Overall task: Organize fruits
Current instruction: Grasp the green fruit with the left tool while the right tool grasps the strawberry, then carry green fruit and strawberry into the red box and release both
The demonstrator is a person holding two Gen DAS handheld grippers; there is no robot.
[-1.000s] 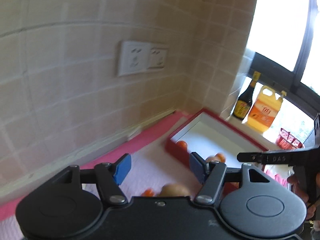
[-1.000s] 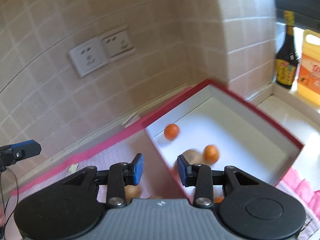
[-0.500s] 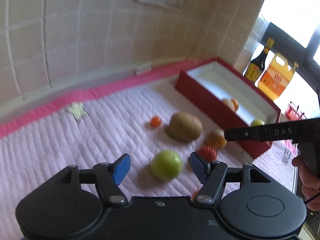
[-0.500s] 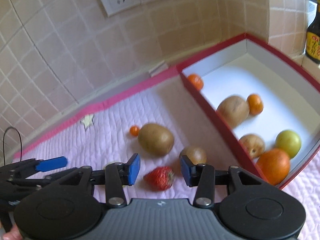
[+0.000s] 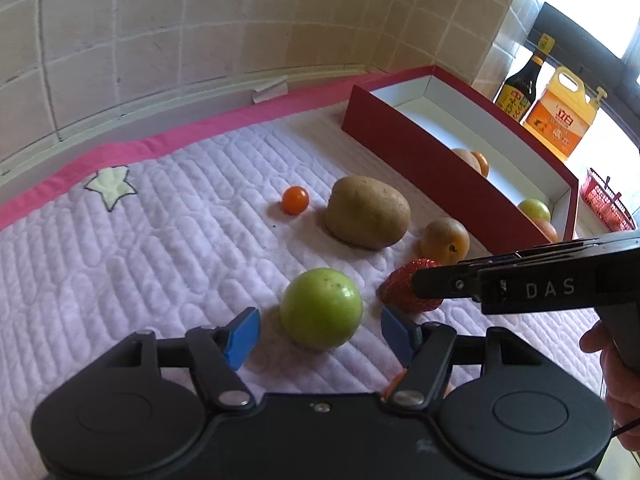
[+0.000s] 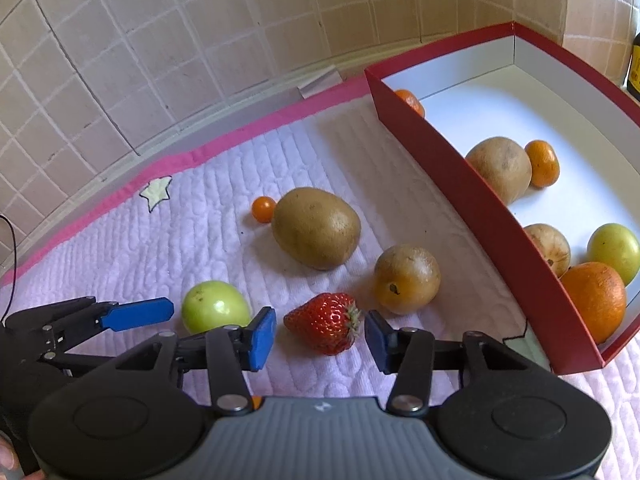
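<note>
On the pink quilted mat lie a green apple (image 5: pixel 321 313), a strawberry (image 6: pixel 325 323), a large brown fruit (image 5: pixel 367 213), a smaller brown fruit (image 6: pixel 406 279) and a tiny orange fruit (image 5: pixel 294 200). My left gripper (image 5: pixel 320 334) is open, its blue pads on either side of the green apple, not touching. My right gripper (image 6: pixel 319 338) is open around the strawberry, low over the mat. The red box (image 6: pixel 472 188) at the right holds several fruits, among them an orange (image 6: pixel 594 300) and a green apple (image 6: pixel 614 246).
A tiled wall runs behind the mat. A dark sauce bottle (image 5: pixel 520 88) and an orange jug (image 5: pixel 560 116) stand on the window sill beyond the box. A red basket (image 5: pixel 606 200) sits at the far right. A white star patch (image 5: pixel 112 190) marks the mat.
Both grippers have tilted down from the wall and dropped towards the mat. The left now frames the green apple and the right now frames the strawberry. Both stayed open.
</note>
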